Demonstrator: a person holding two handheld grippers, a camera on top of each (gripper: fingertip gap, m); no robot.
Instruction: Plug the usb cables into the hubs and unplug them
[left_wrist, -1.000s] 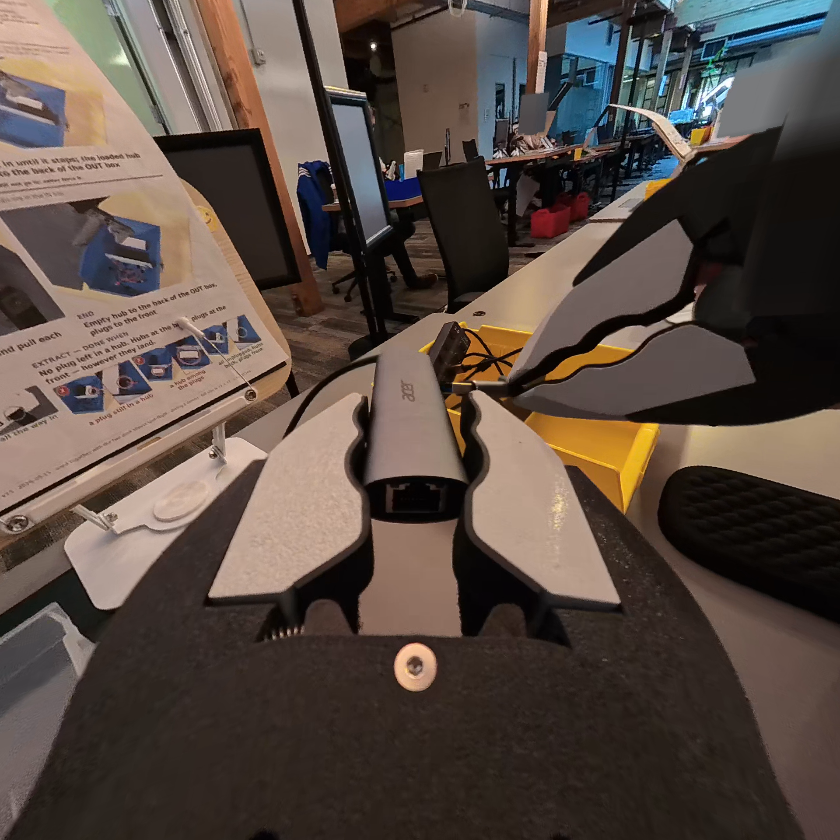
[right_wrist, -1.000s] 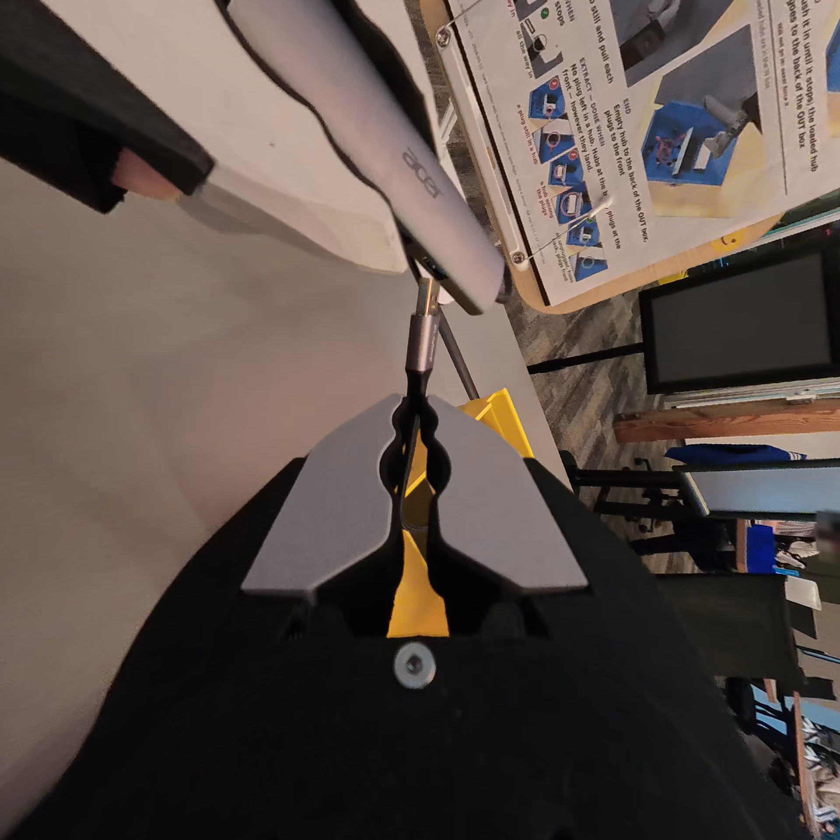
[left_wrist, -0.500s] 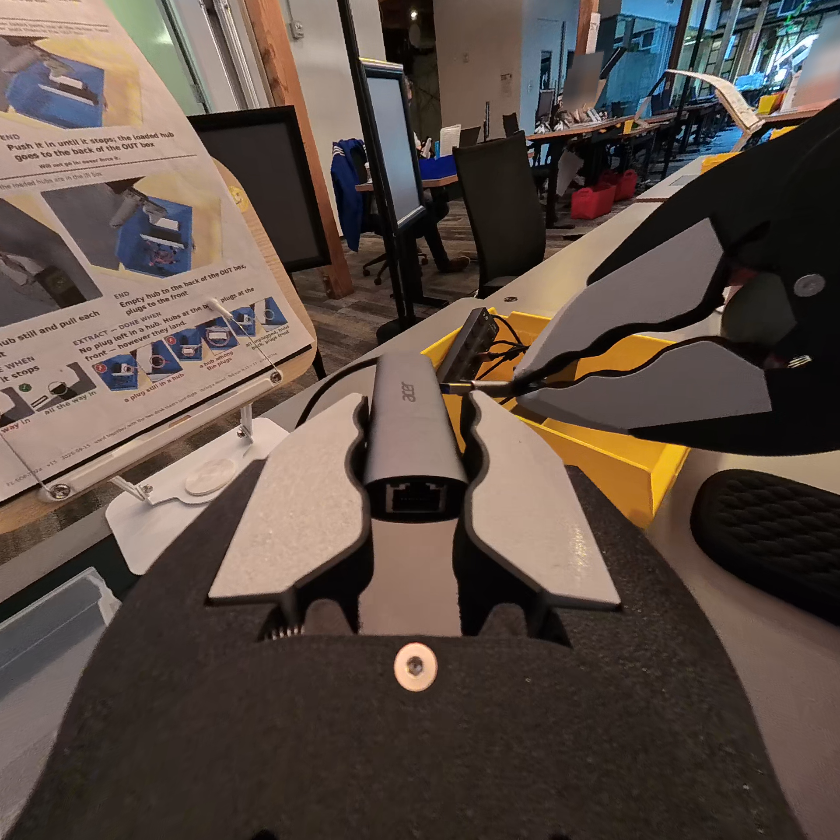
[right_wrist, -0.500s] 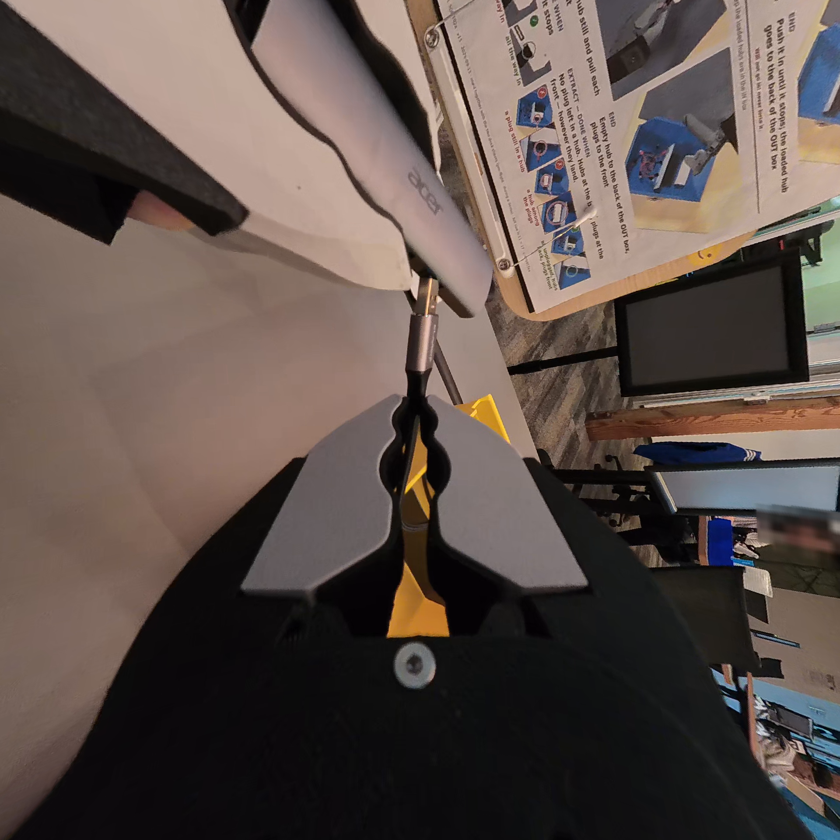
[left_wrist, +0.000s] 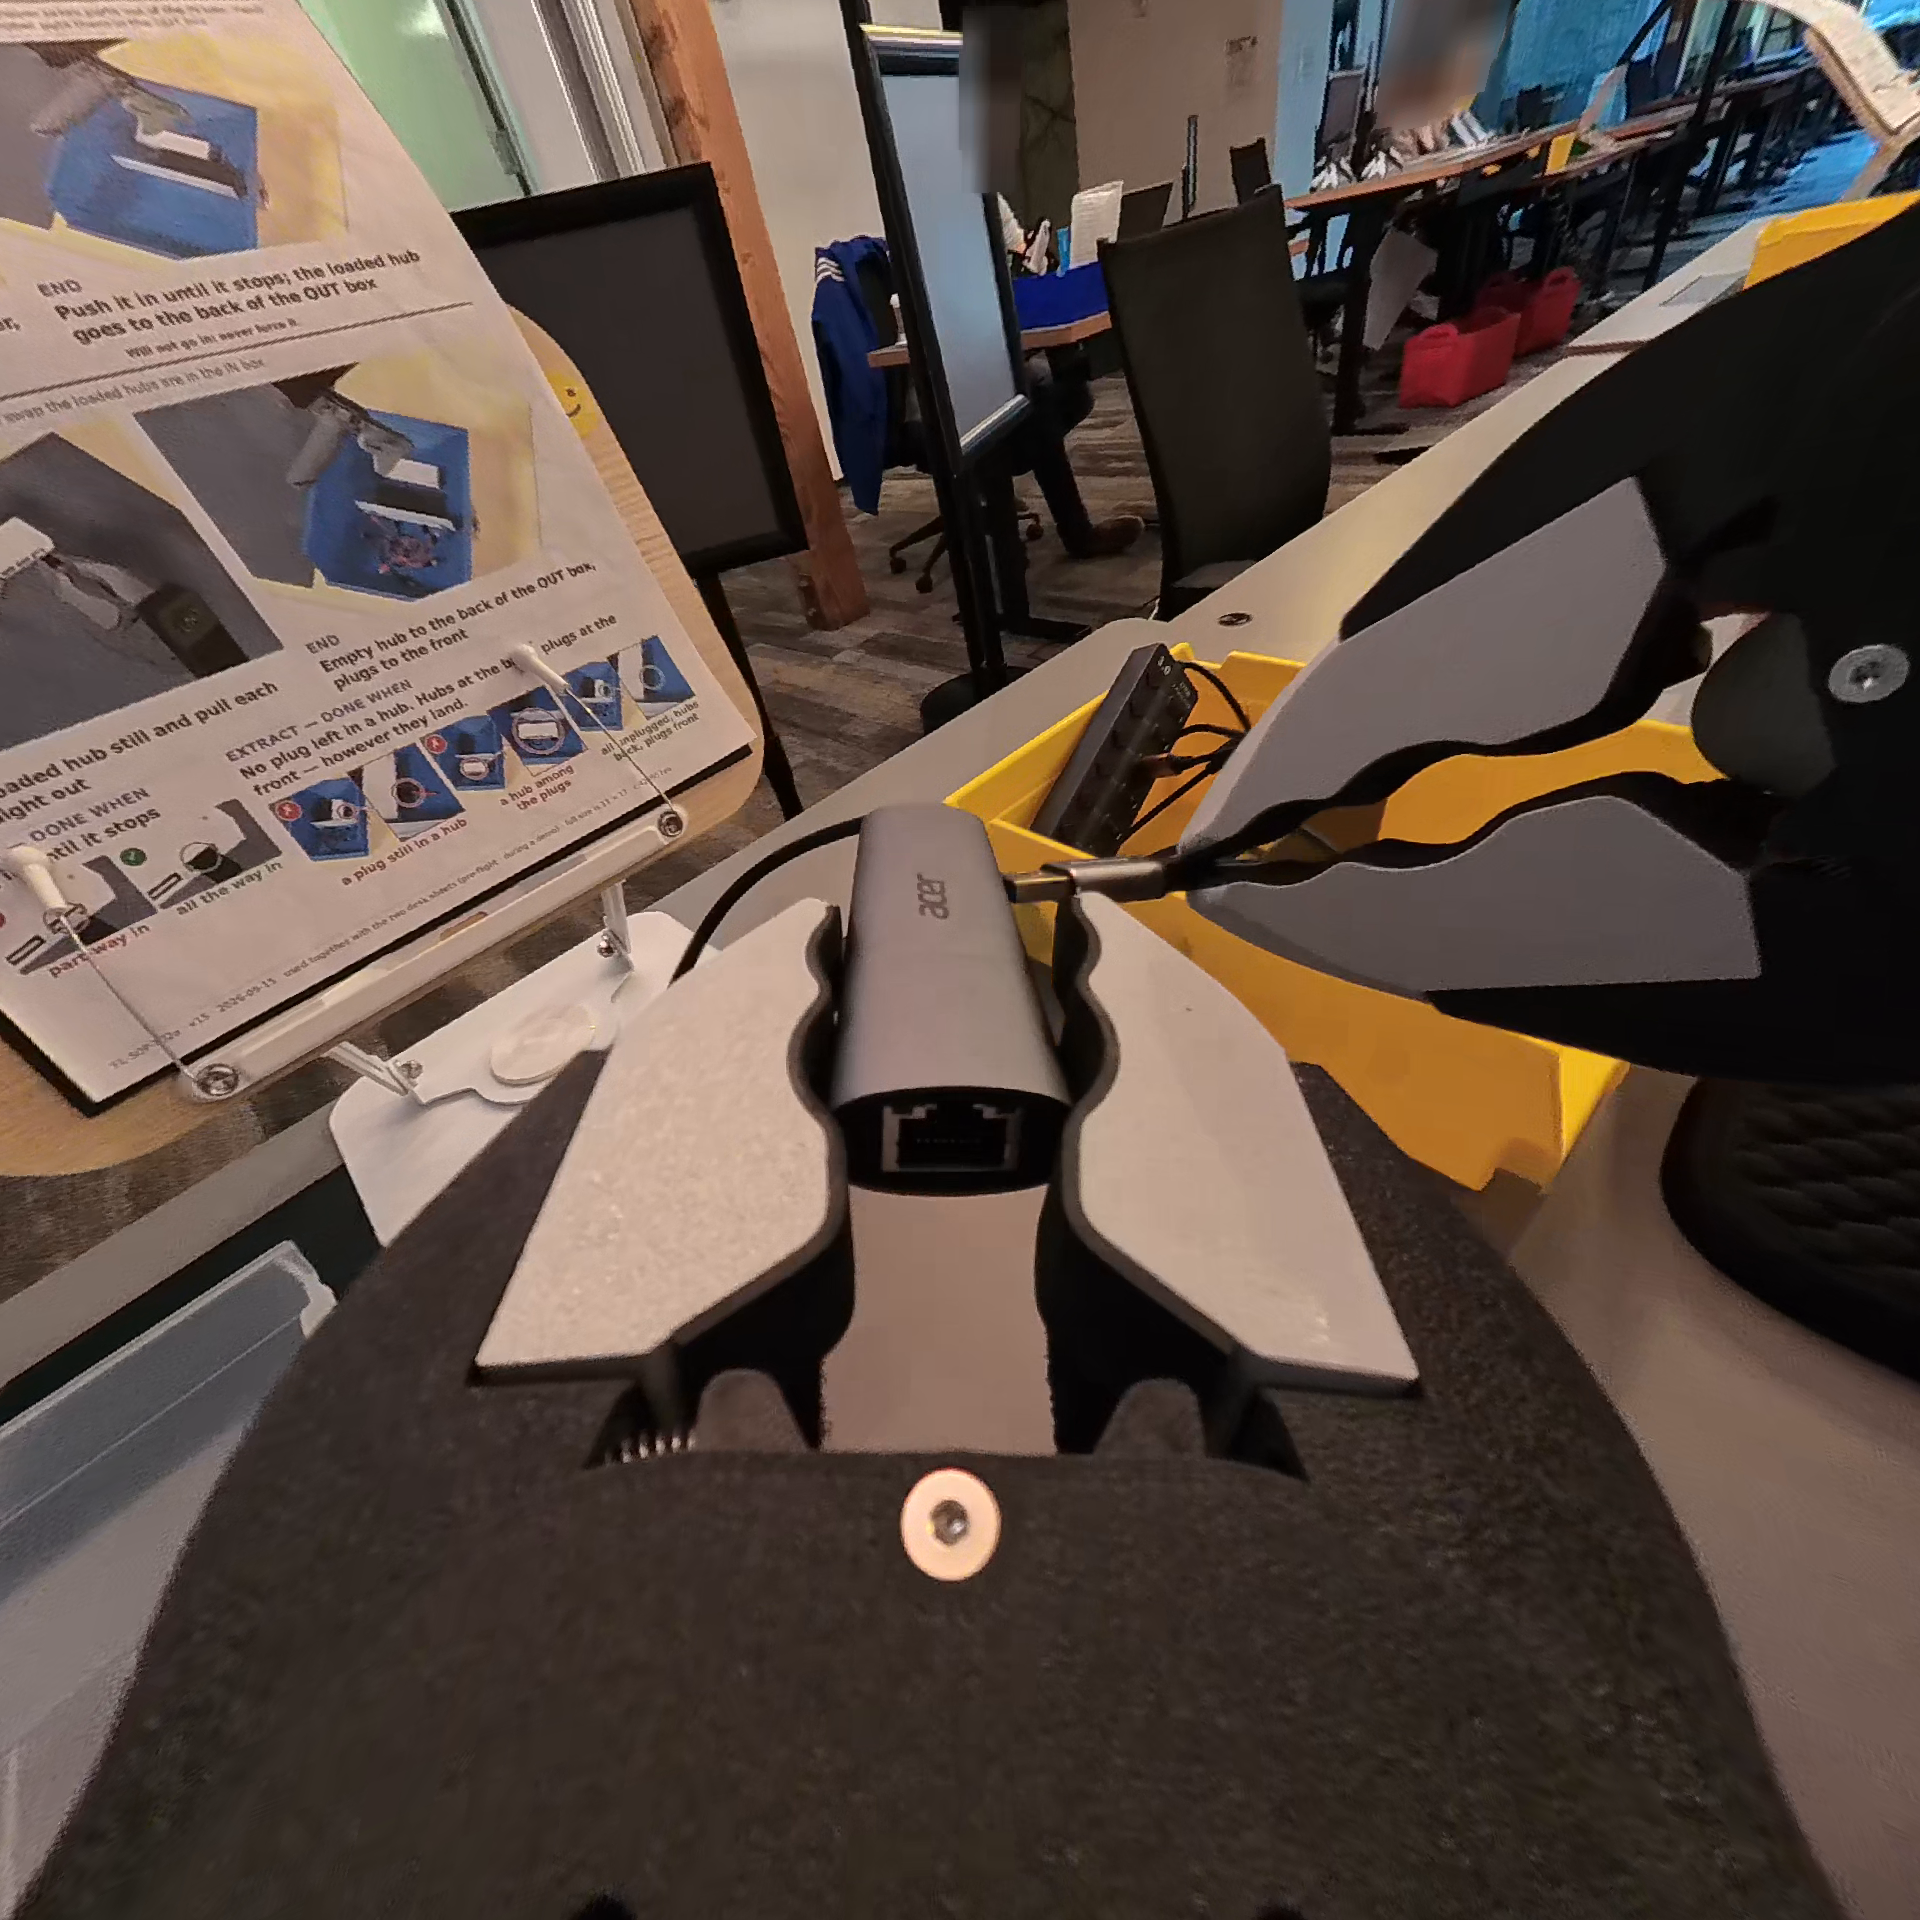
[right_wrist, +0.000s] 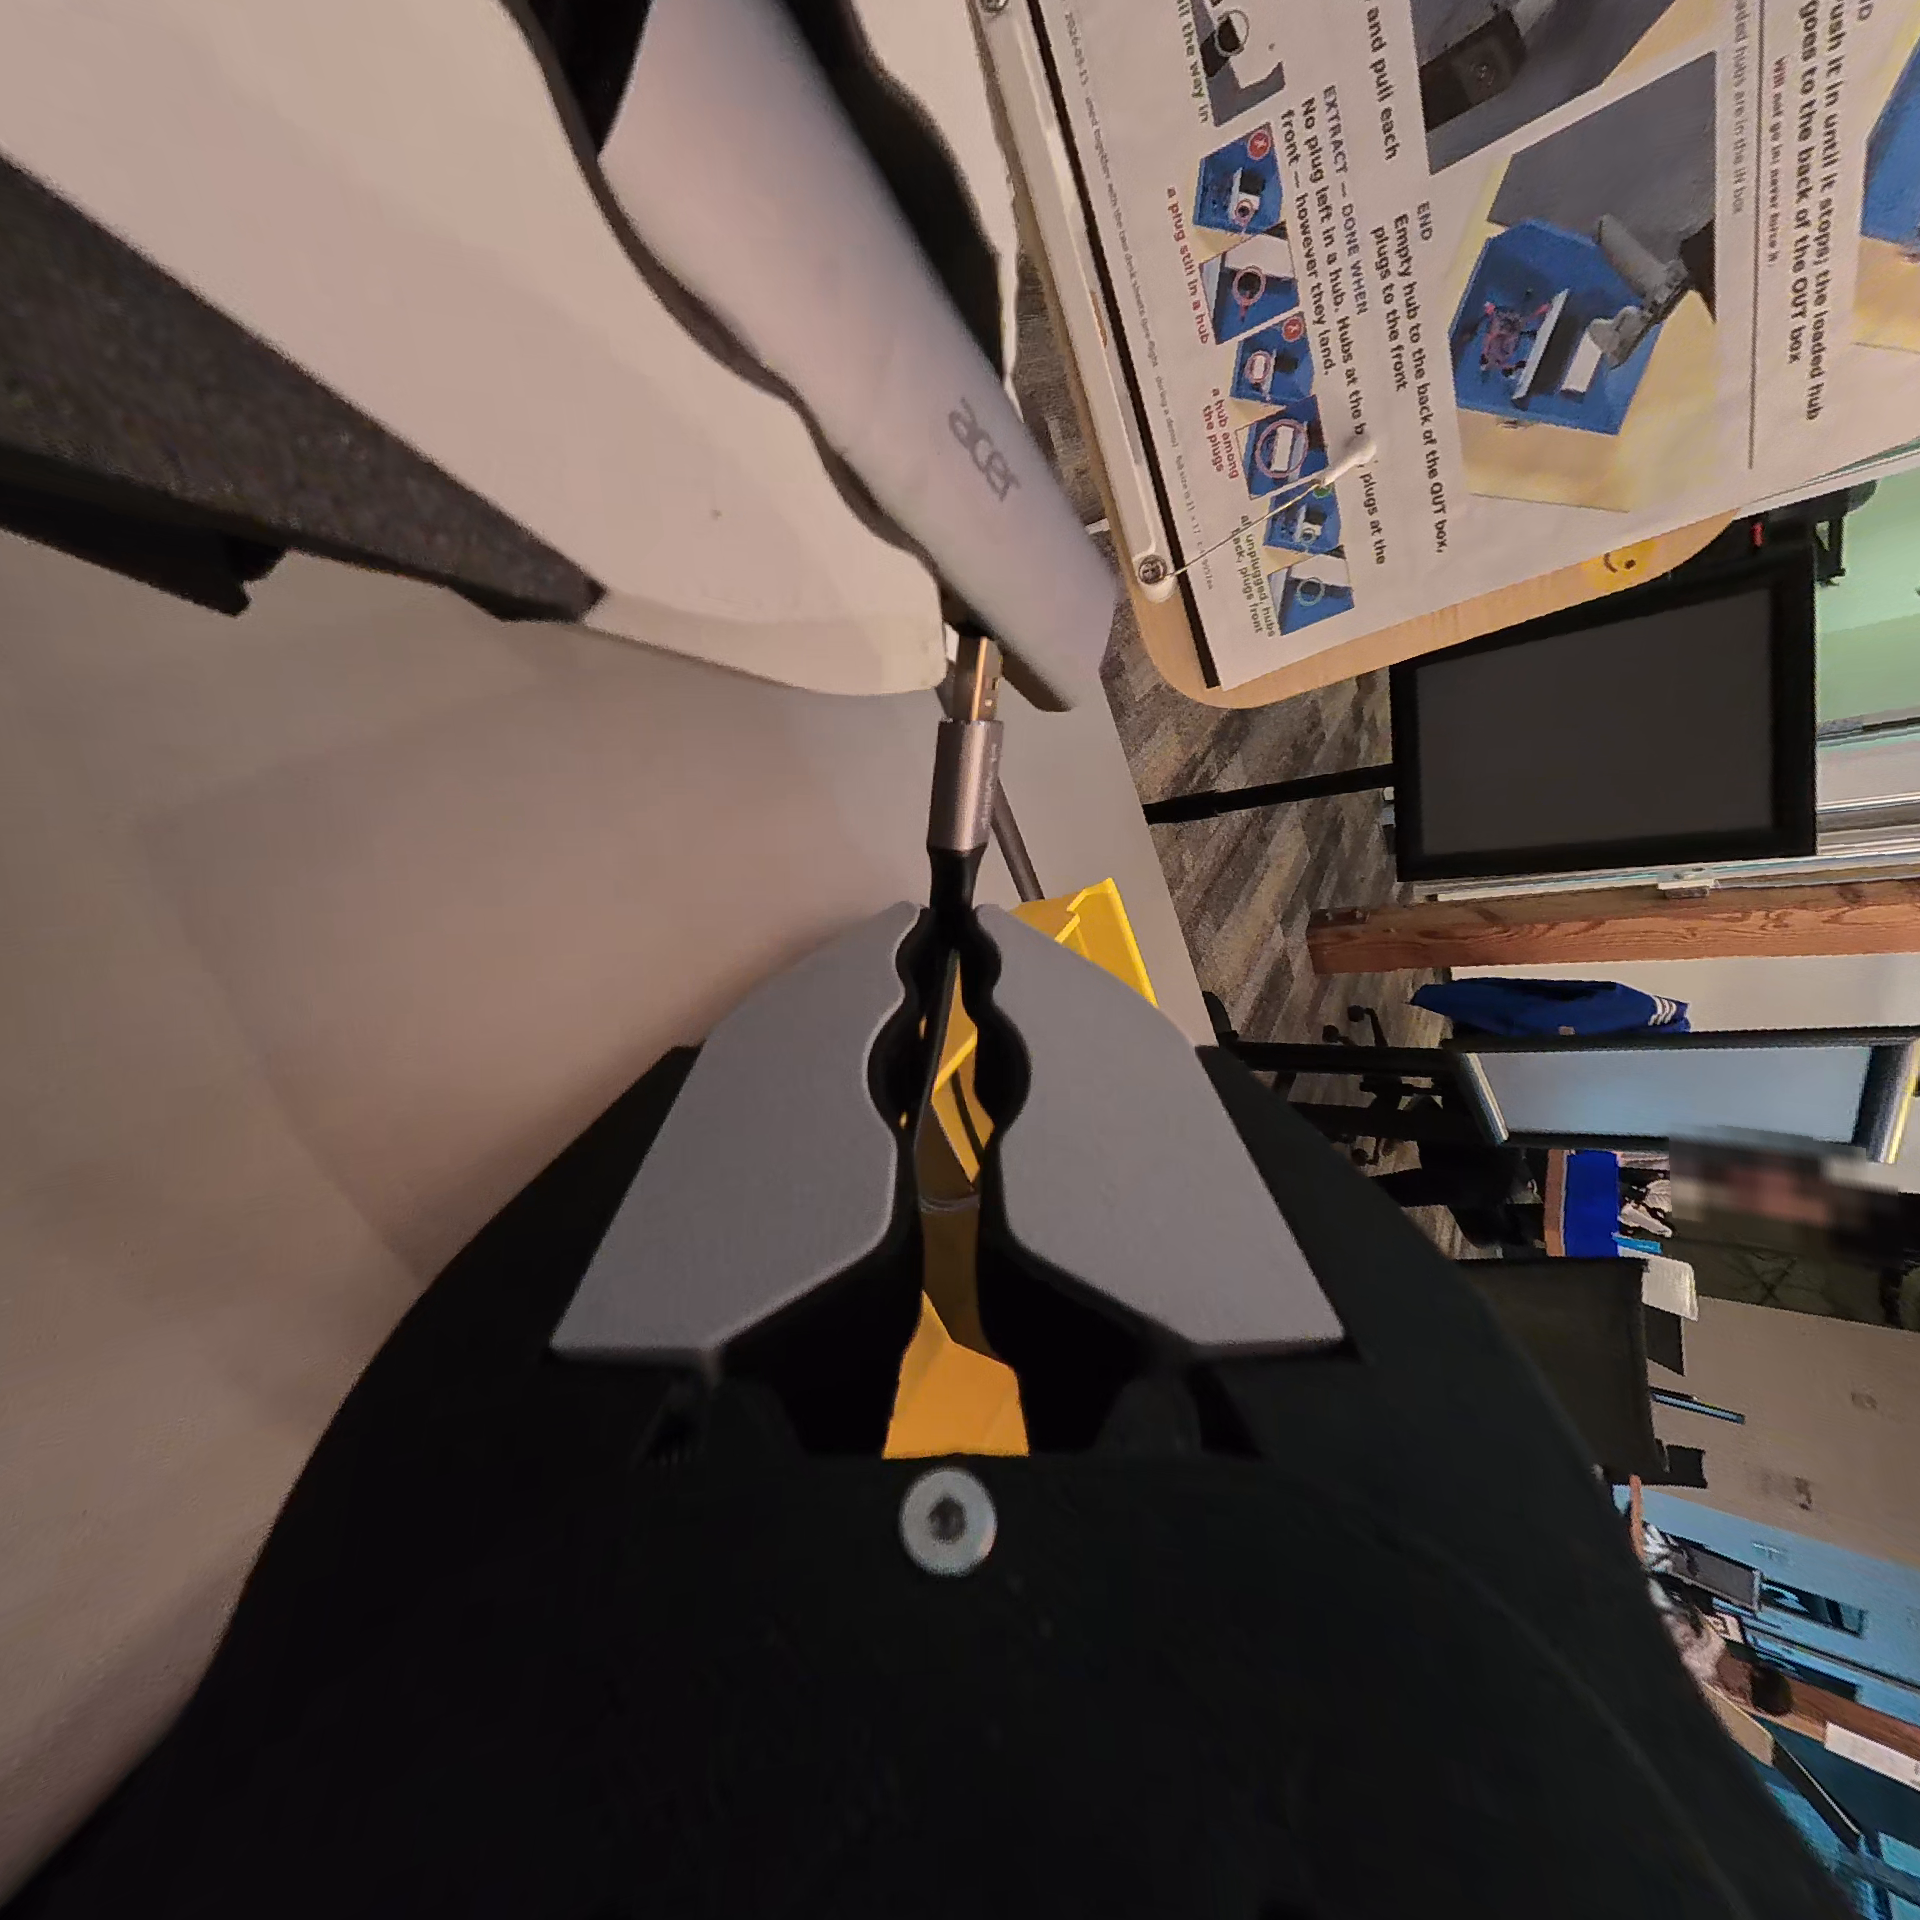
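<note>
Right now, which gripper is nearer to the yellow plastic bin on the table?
Right. The right gripper, shut on the silver USB plug, hangs over the yellow plastic bin. The left gripper, holding the grey metal hub, sits beside the bin's near left wall.

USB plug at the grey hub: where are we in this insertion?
Done: left gripper clamps the grey hub; right gripper pinches the cable behind the plug. In hand: plug tip at the hub's side, metal still exposed. Left: seating it, later unplugging.

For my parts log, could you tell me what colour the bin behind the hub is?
Yellow; the bin shows best in the left wrist view.
</note>
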